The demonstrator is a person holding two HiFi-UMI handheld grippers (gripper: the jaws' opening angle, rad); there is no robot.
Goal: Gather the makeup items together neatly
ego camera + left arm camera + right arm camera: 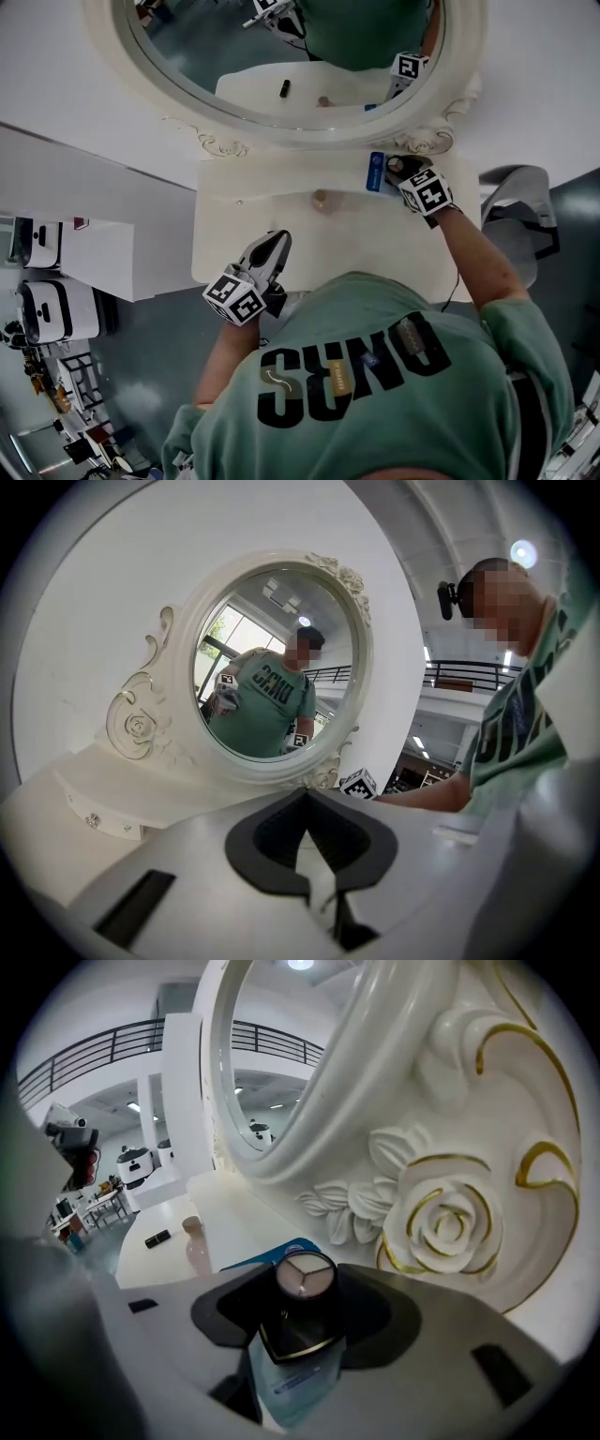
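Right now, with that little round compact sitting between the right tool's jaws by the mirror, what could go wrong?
The open compact lies between the right gripper's parted jaws, seemingly on a blue packet; backing out crookedly could snag it and drag both. The mirror's carved base is very close, so a swing might knock it. The small bottle stands alone mid-table and might tip when fetched.

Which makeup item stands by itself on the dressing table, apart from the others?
The small pink bottle at mid-table; the round compact and blue packet lie together by the right gripper.
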